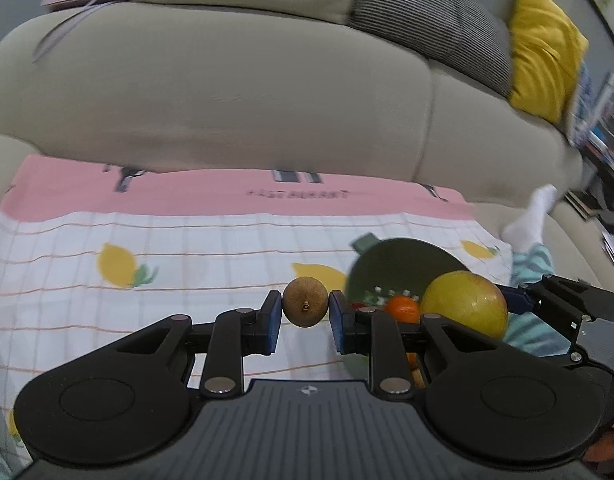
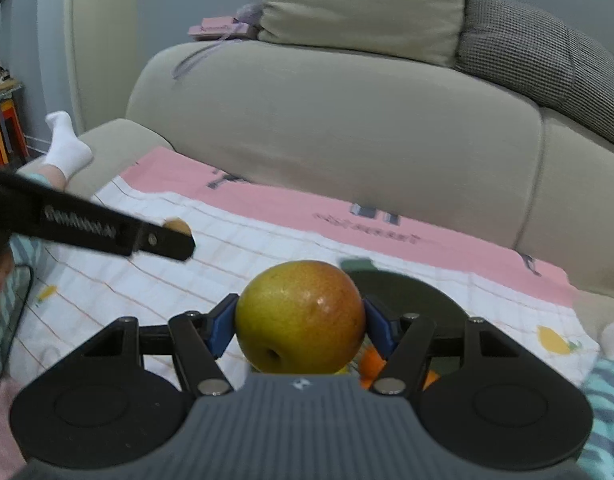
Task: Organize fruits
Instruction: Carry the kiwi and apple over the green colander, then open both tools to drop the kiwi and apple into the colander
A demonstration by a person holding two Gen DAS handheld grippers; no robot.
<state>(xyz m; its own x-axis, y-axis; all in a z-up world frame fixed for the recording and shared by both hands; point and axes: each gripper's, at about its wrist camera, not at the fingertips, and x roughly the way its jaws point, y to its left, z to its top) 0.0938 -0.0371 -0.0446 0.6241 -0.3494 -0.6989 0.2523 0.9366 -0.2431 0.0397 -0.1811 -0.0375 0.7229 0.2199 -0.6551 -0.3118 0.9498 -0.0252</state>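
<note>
Two fruits are off the cloth, one in each gripper. The left wrist view shows a yellow cushion on the sofa that the right view lacks; the right view shows the red blush on the apple, which looks yellow from the left. Both views show an orange in the green bowl near the cloth's right edge.

Both grippers tilt downward over the cloth, toward the sofa back. The right gripper sits just right of the left one, above the bowl.

The left gripper has its pads nearly together, pinching a small brown fruit above the cloth's middle. The right gripper stands about half spread, its blue pads pressed on either side of the apple.
</note>
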